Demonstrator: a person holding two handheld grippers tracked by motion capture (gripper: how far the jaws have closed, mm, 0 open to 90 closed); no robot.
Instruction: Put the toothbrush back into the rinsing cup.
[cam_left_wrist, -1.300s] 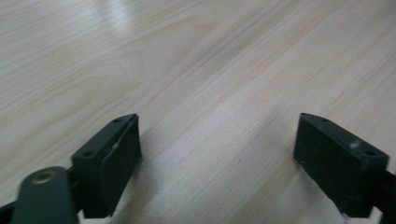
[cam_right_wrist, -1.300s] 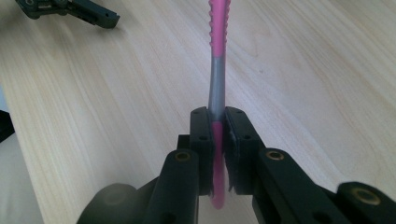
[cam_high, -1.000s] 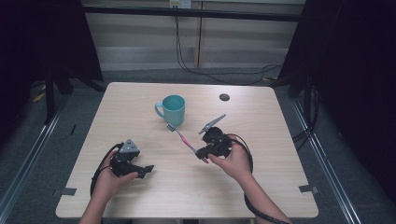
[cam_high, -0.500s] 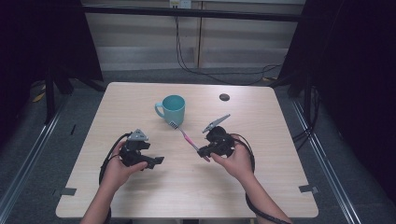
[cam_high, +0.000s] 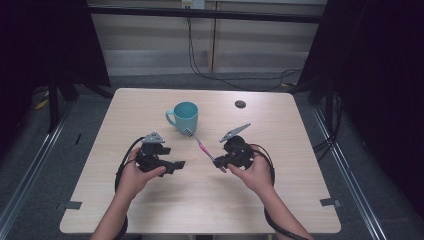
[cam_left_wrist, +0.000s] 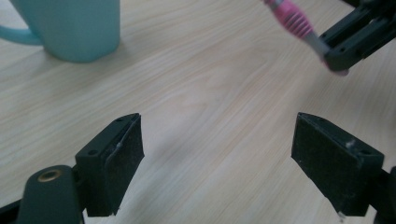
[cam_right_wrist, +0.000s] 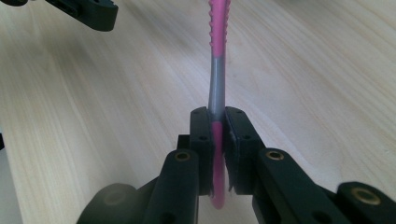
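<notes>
Since a second ago the left gripper (cam_high: 176, 164) has moved inward, jaws wide over bare table (cam_high: 150, 107); right gripper (cam_high: 220, 160) clamps the toothbrush (cam_high: 201, 145) beside the mug (cam_high: 185, 116).

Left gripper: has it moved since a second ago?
Yes. In the high view the left gripper has shifted up the table and rightward, closer to the teal mug, which has stayed put. Its jaws stand open and empty.

Pink and grey toothbrush (cam_high: 202, 145), ribbed grip on the pink part, clamped at the handle end. Raised off the wood, bristle head angled toward the teal mug (cam_high: 184, 116) and sitting right by its base. Mug upright mid-table, handle sticking out left.
</notes>
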